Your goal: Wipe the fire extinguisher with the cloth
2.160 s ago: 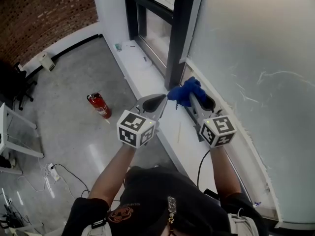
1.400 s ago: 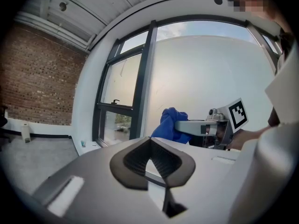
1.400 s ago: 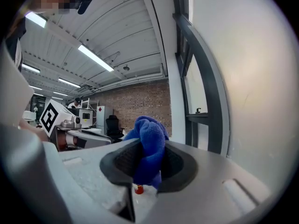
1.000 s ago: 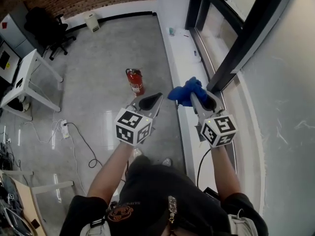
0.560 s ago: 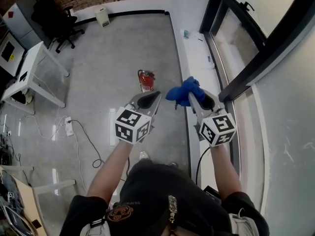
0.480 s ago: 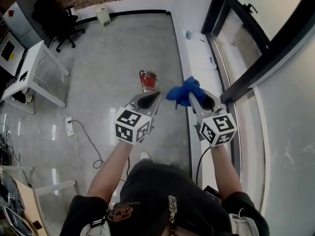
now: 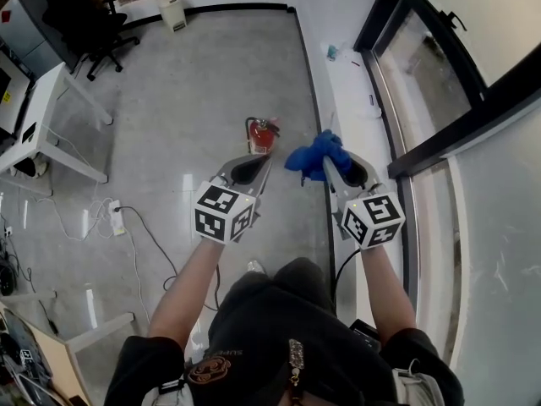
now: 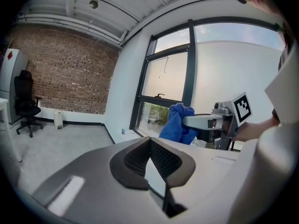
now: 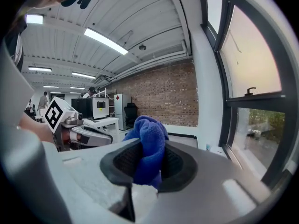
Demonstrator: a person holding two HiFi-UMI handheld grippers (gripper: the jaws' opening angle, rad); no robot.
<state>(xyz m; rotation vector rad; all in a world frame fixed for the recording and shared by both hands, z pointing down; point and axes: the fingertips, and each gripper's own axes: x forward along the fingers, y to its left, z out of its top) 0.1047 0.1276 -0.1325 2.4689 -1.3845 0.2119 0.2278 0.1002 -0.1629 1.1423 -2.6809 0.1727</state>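
A red fire extinguisher (image 7: 263, 134) stands on the grey floor just beyond my two grippers in the head view. My right gripper (image 7: 330, 161) is shut on a bunched blue cloth (image 7: 314, 156), which sticks out past its tips; in the right gripper view the blue cloth (image 9: 149, 148) fills the gap between the jaws. My left gripper (image 7: 259, 165) is shut with nothing in it, its tip pointing toward the extinguisher's base. From the left gripper view the blue cloth (image 8: 178, 123) and the right gripper (image 8: 205, 122) show at the right. The extinguisher is out of both gripper views.
A white sill (image 7: 355, 83) runs along the black-framed window (image 7: 439, 66) at the right. A white desk (image 7: 46, 117) and a black office chair (image 7: 80, 19) stand at the far left. Cables and a power strip (image 7: 114, 218) lie on the floor at the left. A brick wall (image 8: 60, 73) closes the room's far end.
Both grippers have moved forward together, away from the window, and the extinguisher now lies much closer to their tips. The cloth stays clamped in the right gripper.
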